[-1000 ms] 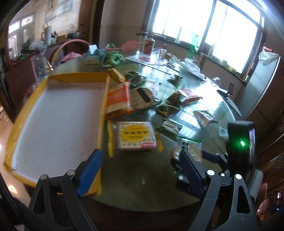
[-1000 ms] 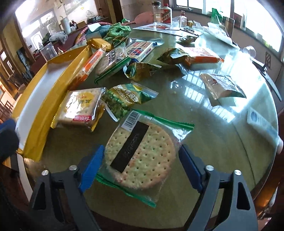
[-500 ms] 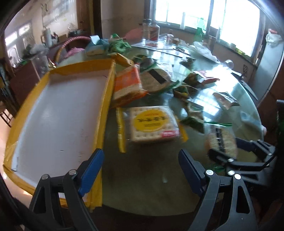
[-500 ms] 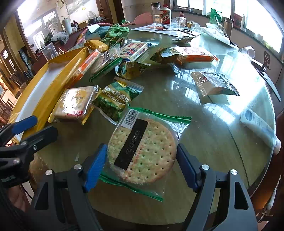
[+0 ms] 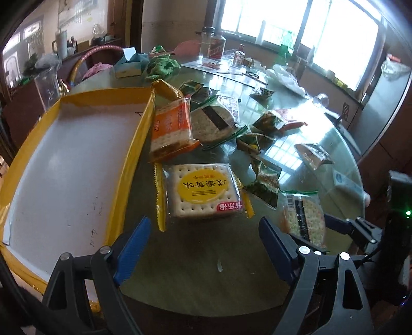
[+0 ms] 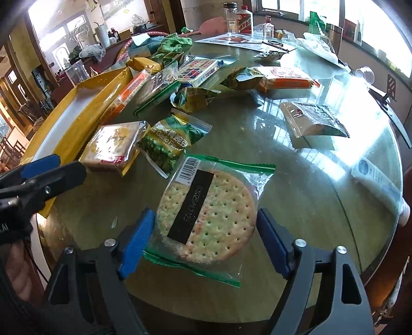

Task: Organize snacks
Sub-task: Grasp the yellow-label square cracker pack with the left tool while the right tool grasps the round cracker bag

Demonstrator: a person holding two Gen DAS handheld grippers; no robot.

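Several snack packets lie on a round glass table (image 6: 322, 185). A round cracker pack with green seals (image 6: 208, 216) lies between the open fingers of my right gripper (image 6: 203, 242); it also shows in the left wrist view (image 5: 305, 219). A square yellow-label cracker pack (image 5: 203, 192) lies just ahead of my open, empty left gripper (image 5: 206, 247). An orange cracker pack (image 5: 171, 127) leans on the edge of a yellow-rimmed tray (image 5: 64, 159), which holds nothing. The left gripper (image 6: 38, 177) shows at the left of the right wrist view.
A green garlic-flavour packet (image 6: 170, 139), a colourful box (image 6: 199, 68) and more packets crowd the table's middle. Bottles (image 6: 244, 20), a green cloth (image 6: 175, 43) and a tissue box (image 5: 128, 65) stand at the far side. A white tube (image 6: 378, 180) lies at the right edge.
My left gripper has moved in closer to the yellow-label cracker pack. My right gripper has crept forward around the round cracker pack. No packet has moved.
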